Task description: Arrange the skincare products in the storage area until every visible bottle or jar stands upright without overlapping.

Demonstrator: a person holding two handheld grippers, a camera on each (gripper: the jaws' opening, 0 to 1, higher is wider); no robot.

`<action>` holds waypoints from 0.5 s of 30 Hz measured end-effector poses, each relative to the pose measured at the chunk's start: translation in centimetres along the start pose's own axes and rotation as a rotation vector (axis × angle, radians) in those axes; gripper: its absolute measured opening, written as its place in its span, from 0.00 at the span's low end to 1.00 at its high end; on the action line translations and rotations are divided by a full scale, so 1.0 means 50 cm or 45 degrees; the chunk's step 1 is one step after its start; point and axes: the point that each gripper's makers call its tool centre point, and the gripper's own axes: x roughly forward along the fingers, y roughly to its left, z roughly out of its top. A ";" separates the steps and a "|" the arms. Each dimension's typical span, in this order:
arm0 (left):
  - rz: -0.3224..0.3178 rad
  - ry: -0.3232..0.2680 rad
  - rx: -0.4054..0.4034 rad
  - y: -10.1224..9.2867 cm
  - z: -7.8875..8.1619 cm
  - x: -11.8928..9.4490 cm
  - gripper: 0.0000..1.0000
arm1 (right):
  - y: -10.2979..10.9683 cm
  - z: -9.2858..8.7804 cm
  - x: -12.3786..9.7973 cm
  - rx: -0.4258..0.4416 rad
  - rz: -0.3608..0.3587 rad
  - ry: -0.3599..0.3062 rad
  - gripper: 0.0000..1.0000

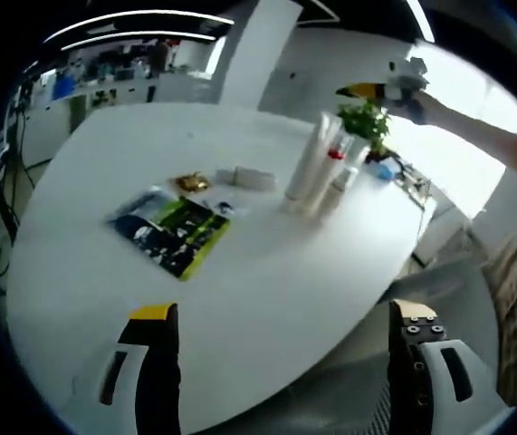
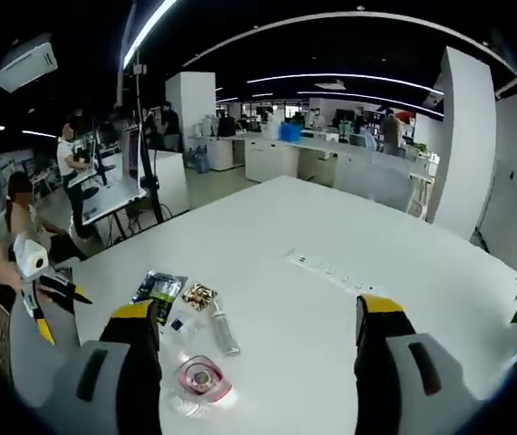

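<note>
Both grippers hang empty with jaws apart, the left gripper (image 1: 285,362) well back from the table (image 1: 240,299). Just ahead of the right gripper (image 2: 258,362) a jar (image 2: 203,377) and a tube (image 2: 224,333) lie tipped, likely first to be righted. Farther off, tall bottles (image 1: 317,168) crowd together by a plant (image 1: 367,122), leaning and overlapping.

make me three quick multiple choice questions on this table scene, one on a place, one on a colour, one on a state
1. Where does the potted plant stand in the left gripper view?
A. behind the upright tubes
B. on the green and black packet
C. on the floor

2. What colour are the tips of the right hand-held gripper?
A. red
B. yellow
C. blue

3. How are the jaws of the left hand-held gripper?
A. shut on a tube
B. shut on nothing
C. open and empty

Answers: 1 A, its leaves rise just beyond the tubes. 2 B, both jaw ends are yellow. 3 C, the white table shows between the wide-apart jaws.
</note>
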 end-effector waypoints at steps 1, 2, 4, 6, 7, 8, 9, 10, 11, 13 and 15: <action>-0.003 0.005 0.001 -0.001 -0.001 0.001 0.94 | 0.003 0.001 0.010 -0.012 0.019 0.013 0.89; -0.004 0.008 0.000 -0.001 -0.002 0.001 0.94 | 0.004 0.004 0.025 -0.036 0.041 0.025 0.89; -0.004 0.008 -0.006 -0.002 -0.001 0.000 0.94 | 0.006 0.004 0.047 -0.049 0.071 0.050 0.88; -0.002 0.000 -0.021 0.001 0.001 0.000 0.94 | 0.008 0.000 0.073 -0.080 0.112 0.094 0.87; -0.001 -0.004 -0.028 0.002 0.002 -0.001 0.95 | 0.006 -0.001 0.084 -0.102 0.119 0.113 0.87; 0.001 -0.008 -0.033 0.003 0.003 -0.001 0.95 | 0.004 0.000 0.094 -0.118 0.122 0.121 0.86; 0.002 -0.013 -0.044 0.005 0.004 -0.002 0.95 | 0.006 0.001 0.110 -0.139 0.144 0.132 0.86; 0.003 -0.015 -0.049 0.006 0.004 -0.002 0.95 | 0.002 0.001 0.126 -0.139 0.159 0.143 0.85; 0.001 -0.018 -0.059 0.008 0.005 -0.002 0.95 | 0.001 0.001 0.137 -0.140 0.166 0.151 0.84; -0.003 -0.028 -0.084 0.012 0.006 -0.001 0.95 | 0.000 0.000 0.160 -0.170 0.175 0.165 0.81; -0.001 -0.043 -0.104 0.014 0.011 -0.002 0.94 | -0.009 0.003 0.185 -0.255 0.149 0.163 0.77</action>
